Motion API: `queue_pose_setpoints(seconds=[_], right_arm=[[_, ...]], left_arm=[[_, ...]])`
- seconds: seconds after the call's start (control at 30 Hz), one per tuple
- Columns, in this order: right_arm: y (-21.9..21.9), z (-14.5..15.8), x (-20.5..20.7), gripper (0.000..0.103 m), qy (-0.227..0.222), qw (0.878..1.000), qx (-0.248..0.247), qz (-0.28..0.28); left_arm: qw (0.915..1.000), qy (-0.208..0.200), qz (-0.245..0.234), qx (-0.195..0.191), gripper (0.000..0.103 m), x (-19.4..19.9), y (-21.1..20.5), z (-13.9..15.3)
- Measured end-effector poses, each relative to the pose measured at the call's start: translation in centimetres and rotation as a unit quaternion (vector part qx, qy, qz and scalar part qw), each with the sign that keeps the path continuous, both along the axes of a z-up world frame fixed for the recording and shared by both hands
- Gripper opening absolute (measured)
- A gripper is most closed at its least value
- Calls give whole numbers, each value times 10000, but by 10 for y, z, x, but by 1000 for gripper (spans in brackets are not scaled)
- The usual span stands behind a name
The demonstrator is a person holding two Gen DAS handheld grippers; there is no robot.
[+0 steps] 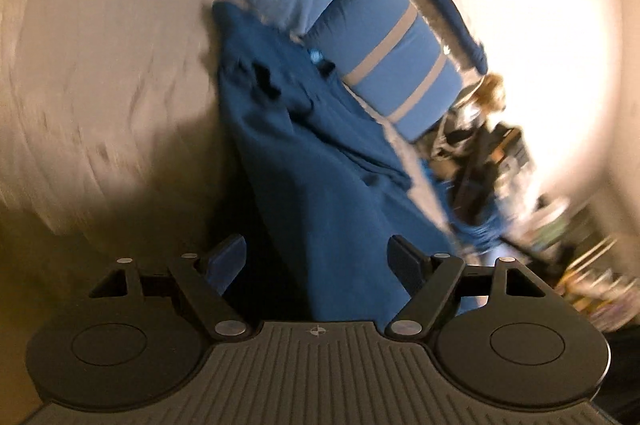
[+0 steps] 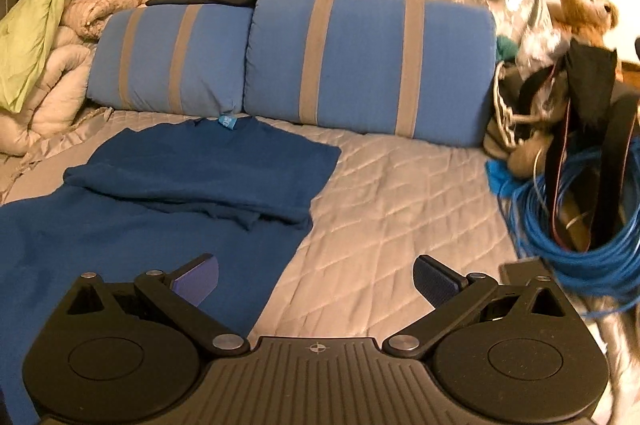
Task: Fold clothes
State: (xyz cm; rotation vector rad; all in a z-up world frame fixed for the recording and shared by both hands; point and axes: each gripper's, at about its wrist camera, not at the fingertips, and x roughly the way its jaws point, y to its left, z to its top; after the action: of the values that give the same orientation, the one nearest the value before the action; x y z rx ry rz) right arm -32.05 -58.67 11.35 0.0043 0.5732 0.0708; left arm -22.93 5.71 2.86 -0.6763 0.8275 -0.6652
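Nearest, both grippers stand wide with nothing between their fingers: the right gripper [image 2: 316,279] hovers over the hem side of the blue shirt [image 2: 192,181], at the cloth's right edge where it meets the quilted bed cover [image 2: 400,185], and the left gripper [image 1: 316,257] hangs above the shirt's body in a heavily blurred view. The shirt lies flat on the bed, its top part already doubled over, collar tag toward the striped pillows [image 2: 360,65].

Risks, as I judge them — a pinch taken at that right edge could catch the quilt along with the shirt and drag both; a grab on one layer only would pull the existing fold open; a fast approach by the left gripper may land off the hem.

Right of the shirt the quilt is bare, good room for moving. Beyond that, the coil of blue cable [image 2: 580,225] and the bags beside it could snag a wide swing — the pillows close off the far side past the collar
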Motion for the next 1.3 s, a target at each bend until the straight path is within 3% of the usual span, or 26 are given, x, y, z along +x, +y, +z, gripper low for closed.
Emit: queue_pose_setpoints(seconds=[0.07, 0.17, 0.23, 0.37, 0.57, 0.77, 1.07, 1.3], right_arm=[[0, -2, -3, 103, 31, 10000, 63, -14], [0, -6, -5, 103, 93, 9999, 142, -35], [-1, -9, -8, 103, 138, 9997, 195, -60], [-3, -16, -15, 103, 202, 9991, 348, -105], [-7, -30, -21, 103, 322, 9973, 642, -126], [-21, -51, -25, 103, 593, 9868, 1506, -44], [-24, -93, -26, 93, 1284, 9492, 2828, 501], [-21, -136, -31, 83, 1759, 8927, 4041, 936]], left_arm=[[9986, 278, -3, -441, 73, 3, 3, -13], [9933, 593, -32, -989, 59, 6, 3, -27], [9910, 704, 15, -1139, 55, 3, 3, -31], [9873, 770, -44, -1391, 38, -3, 2, -29], [9877, 790, -153, -1342, 33, -7, -6, -25], [9916, 847, -77, -979, 10, -6, -11, -18], [9949, 700, -13, -732, 8, -7, -10, -5], [9944, 779, 4, -714, 8, -7, -9, -8]])
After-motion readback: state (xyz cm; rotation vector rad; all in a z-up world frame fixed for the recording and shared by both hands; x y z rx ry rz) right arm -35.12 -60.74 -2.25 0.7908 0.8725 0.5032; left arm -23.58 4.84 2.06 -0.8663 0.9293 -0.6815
